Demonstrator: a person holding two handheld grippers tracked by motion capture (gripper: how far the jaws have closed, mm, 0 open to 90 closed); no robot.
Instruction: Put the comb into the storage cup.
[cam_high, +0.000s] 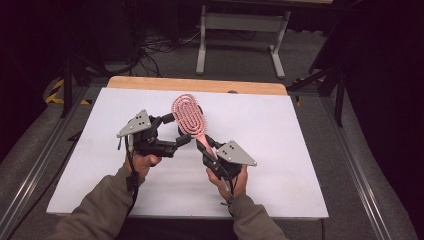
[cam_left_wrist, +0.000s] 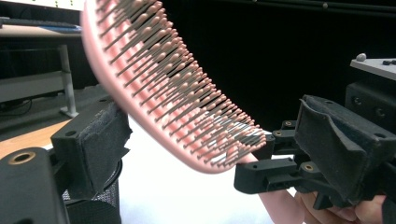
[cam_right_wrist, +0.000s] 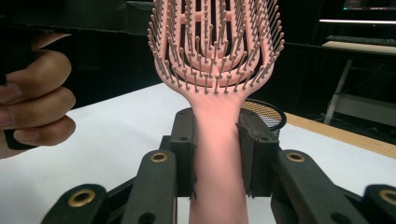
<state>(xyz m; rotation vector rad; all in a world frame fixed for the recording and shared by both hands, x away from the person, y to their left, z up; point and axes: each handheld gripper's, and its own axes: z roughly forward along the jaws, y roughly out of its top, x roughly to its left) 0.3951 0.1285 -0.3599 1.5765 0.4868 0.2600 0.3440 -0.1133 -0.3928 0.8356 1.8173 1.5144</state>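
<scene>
- Nearest, two forearms in olive sleeves come in from the bottom of the high view, one hand (cam_high: 141, 162) on the left gripper (cam_high: 172, 131) and the other hand (cam_high: 231, 181) on the right gripper (cam_high: 206, 146).
- Each gripper carries one grey three-cornered plate on top.
- One pink hairbrush (cam_high: 190, 117) is held up above the white worktop (cam_high: 280, 150), between the two grippers.
- Its long axis runs from the handle, low and near the person, up and away to the oval head, which leans a little toward the left in the high view.
- The right gripper's fingers (cam_right_wrist: 254, 149) are clamped on the handle, one pad on each side, seen close in the right gripper view; the handle rises straight out between them and the bristle side faces that camera.
- The left gripper's fingers (cam_left_wrist: 91, 144) stand wide apart on either side of the brush head, one near its back, the other by the neck; neither pad presses on it.
- In the left gripper view the head crosses on a slant, bristles pointing down and to the right.
- One black mesh cup (cam_right_wrist: 266, 112) stands on the worktop beyond the brush.
- Farther off, a strip of bare wood edges the worktop, and one grey table frame (cam_high: 242, 30) stands on the floor behind.
</scene>
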